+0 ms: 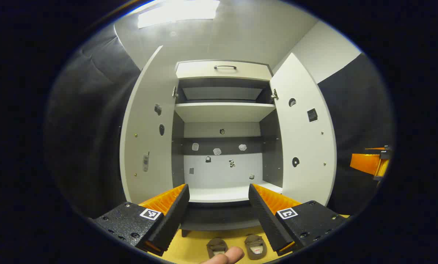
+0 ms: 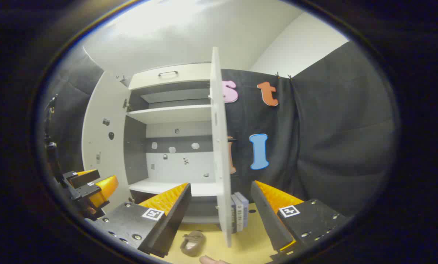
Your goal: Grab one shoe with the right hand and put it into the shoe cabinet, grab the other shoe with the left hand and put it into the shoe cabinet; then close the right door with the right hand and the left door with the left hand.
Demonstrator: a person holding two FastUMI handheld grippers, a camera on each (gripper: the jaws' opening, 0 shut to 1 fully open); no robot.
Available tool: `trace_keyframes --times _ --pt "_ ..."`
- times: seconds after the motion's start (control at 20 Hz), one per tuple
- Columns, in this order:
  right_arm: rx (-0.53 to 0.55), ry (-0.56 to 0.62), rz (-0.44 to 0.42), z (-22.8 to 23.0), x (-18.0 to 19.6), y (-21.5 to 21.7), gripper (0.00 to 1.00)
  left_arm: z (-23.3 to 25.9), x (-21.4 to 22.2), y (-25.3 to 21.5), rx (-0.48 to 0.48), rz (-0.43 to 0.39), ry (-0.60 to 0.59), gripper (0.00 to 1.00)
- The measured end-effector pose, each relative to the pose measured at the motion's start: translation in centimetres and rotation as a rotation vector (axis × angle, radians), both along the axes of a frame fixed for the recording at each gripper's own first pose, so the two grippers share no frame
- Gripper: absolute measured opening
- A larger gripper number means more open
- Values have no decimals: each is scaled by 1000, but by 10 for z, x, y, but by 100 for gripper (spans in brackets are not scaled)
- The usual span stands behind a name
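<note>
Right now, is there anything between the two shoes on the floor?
No. In the left gripper view, the left shoe and right shoe sit side by side with only bare yellow floor between them, before the open cabinet.

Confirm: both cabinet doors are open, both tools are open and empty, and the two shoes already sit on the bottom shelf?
Not quite. The left gripper view shows the two shoes on the yellow floor before the cabinet; its bottom shelf holds none. Doors and tools are as stated.
</note>
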State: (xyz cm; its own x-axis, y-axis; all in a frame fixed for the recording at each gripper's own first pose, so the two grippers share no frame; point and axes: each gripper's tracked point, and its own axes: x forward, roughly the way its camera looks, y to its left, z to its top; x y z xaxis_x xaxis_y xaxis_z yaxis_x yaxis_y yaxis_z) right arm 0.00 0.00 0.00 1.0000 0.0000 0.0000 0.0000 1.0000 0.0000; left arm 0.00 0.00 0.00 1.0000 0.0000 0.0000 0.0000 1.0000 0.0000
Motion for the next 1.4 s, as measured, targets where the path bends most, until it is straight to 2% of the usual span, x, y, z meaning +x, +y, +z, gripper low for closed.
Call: trace_keyframes --times 0.05,0.1,0.3,0.5,0.55,0.7,0.8,0.85,0.9,0.95,1.0,1.05,1.2,1.25,1.3,1.35,1.4 --pt "-9 -10 1 -2 7 11 100 5 3 10 -6 2 -32 99" --pt "-27 -18 0 -3 14 19 94 7 6 24 -11 23 -44 99" --pt "-87 -10 16 -24 33 53 93 3 6 53 -9 62 -59 99" --pt "-105 20 32 -42 46 67 94 1 13 55 -15 53 -58 99" --pt "-98 25 40 -45 47 70 98 -1 15 53 -19 48 -54 99" --pt "-104 22 30 -50 50 69 94 -2 23 50 -34 36 -51 99" --pt "-101 22 22 -52 53 68 100 0 29 45 -44 22 -65 99" --pt "-99 28 16 -57 56 66 94 2 32 42 -46 10 -79 99" --pt "-98 32 15 -59 58 65 98 7 35 39 -55 1 -100 99" --pt "-96 37 15 -63 62 66 98 8 38 36 -63 -6 -110 99" --pt "-95 40 11 -66 66 64 94 5 41 35 -68 -13 -108 98" --pt "-94 45 5 -72 70 63 98 2 44 32 -84 -21 -110 99" --pt "-100 66 21 -99 79 66 98 -15 55 34 -130 -24 -84 99" --pt "-106 89 21 -116 82 65 94 -22 60 36 -137 -18 -77 99" --pt "-110 109 19 -130 85 65 94 -28 63 39 -139 -12 -75 99" --pt "-111 131 15 -150 89 65 98 -32 67 40 -136 -9 -84 99" --pt "-113 146 11 -163 91 65 94 -32 71 40 -136 -11 -104 99"
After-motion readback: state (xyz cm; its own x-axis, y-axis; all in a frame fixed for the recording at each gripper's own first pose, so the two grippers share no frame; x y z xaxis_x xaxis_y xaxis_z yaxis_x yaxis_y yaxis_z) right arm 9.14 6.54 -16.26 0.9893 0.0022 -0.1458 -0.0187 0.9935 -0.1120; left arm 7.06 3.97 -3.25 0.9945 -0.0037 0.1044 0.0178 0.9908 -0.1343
